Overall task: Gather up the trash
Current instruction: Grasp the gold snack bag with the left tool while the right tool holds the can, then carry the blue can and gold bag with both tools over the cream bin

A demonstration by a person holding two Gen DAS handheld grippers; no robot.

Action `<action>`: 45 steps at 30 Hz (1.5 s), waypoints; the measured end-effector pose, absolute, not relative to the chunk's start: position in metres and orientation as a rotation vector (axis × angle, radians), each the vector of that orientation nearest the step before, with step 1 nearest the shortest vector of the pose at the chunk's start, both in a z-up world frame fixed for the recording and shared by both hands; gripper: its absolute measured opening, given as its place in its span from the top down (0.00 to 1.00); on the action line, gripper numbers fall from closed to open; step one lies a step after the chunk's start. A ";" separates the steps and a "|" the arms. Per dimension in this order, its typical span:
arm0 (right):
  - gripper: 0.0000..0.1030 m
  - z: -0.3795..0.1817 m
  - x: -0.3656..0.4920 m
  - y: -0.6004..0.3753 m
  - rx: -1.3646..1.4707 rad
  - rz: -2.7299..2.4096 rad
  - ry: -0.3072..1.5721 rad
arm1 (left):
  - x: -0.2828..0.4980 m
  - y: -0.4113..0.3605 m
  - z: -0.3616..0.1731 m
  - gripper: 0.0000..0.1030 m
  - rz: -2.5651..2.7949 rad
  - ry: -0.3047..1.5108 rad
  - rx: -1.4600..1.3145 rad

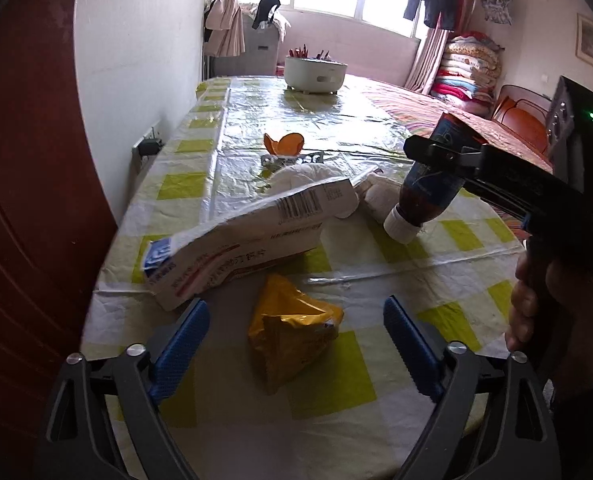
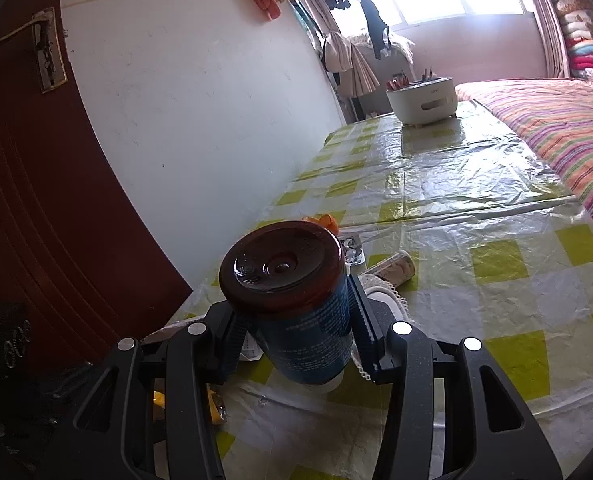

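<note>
Gripping an inverted brown bottle [image 2: 292, 300], right tongs [image 2: 296, 344] hide its cap; left tongs [image 1: 296, 336] gape empty.

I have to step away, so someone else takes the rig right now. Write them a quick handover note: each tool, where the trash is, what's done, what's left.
Right tool: shut on the brown bottle, held cap down above the table.
Left tool: open, hovering over the yellow snack wrapper, not touching it.
Still lying on the table: the wrapper, the flattened white carton, crumpled white paper, the orange scraps.
Done: bottle picked up.
Left: drop the bottle off, though no bin is in view, then collect the rest.
</note>
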State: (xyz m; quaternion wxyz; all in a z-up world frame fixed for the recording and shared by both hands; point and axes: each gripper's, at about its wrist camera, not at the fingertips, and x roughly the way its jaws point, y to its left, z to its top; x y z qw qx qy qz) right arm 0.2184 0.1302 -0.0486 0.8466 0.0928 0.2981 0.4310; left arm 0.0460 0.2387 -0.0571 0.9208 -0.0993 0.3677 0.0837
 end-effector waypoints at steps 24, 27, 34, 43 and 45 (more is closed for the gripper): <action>0.56 -0.028 0.219 0.065 0.220 0.820 0.526 | 0.084 0.188 -0.054 0.61 0.078 0.773 -0.153; 0.56 -0.027 0.221 0.052 0.226 0.801 0.518 | 0.089 0.178 -0.052 0.61 0.065 0.772 -0.146; 0.56 -0.023 0.221 0.023 0.238 0.755 0.498 | 0.099 0.155 -0.049 0.61 0.021 0.769 -0.125; 0.56 -0.023 0.223 -0.017 0.245 0.685 0.485 | 0.113 0.123 -0.047 0.61 -0.041 0.771 -0.100; 0.56 -0.023 0.223 -0.026 0.247 0.667 0.482 | 0.116 0.114 -0.046 0.61 -0.055 0.772 -0.095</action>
